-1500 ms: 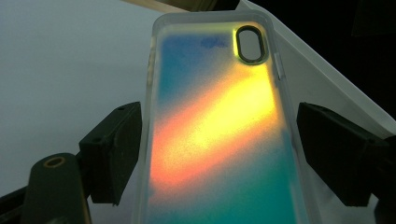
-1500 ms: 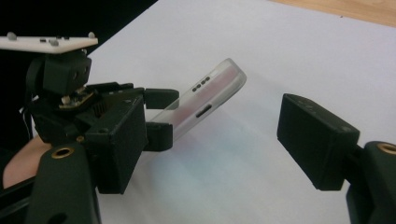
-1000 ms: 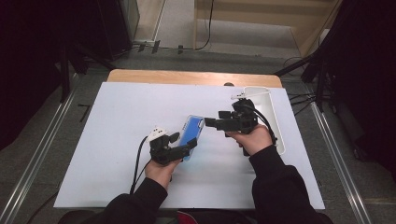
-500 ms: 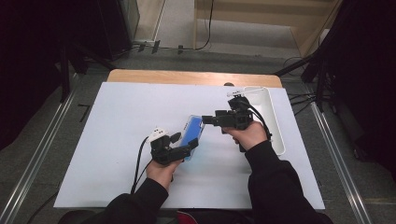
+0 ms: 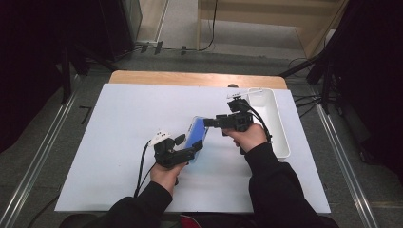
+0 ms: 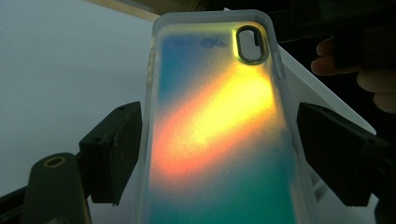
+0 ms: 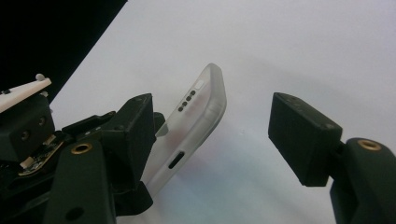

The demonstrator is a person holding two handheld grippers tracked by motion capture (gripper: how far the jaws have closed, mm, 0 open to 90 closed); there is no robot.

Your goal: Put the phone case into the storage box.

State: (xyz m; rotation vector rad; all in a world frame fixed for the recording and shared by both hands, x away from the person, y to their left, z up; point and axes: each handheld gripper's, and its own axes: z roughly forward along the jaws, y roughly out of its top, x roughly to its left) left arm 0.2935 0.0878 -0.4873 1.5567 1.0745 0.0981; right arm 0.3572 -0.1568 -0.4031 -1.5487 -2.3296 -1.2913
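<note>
A translucent phone case point(image 5: 197, 135) with a blue, orange and green sheen is held tilted above the white table point(image 5: 119, 123). My left gripper point(image 5: 194, 151) is shut on its lower part, a pad on each long side point(image 6: 219, 154). The case point(image 6: 219, 116) shows its camera cut-out at the far end. My right gripper point(image 5: 207, 122) comes in from the right at the case's upper end. Its jaws point(image 7: 214, 116) have just been closing and still stand open. The case's end point(image 7: 196, 121) lies between them, close to the left jaw and apart from the right one.
A white rectangular tray point(image 5: 280, 123) lies at the table's right edge, just behind my right hand. A wooden strip point(image 5: 190, 78) runs along the table's far edge. Dark stands and cables surround the table on the floor.
My right gripper has moved left and slightly down, bringing its jaws around the case's upper end, and they have narrowed. The left gripper and the case have stayed put.
</note>
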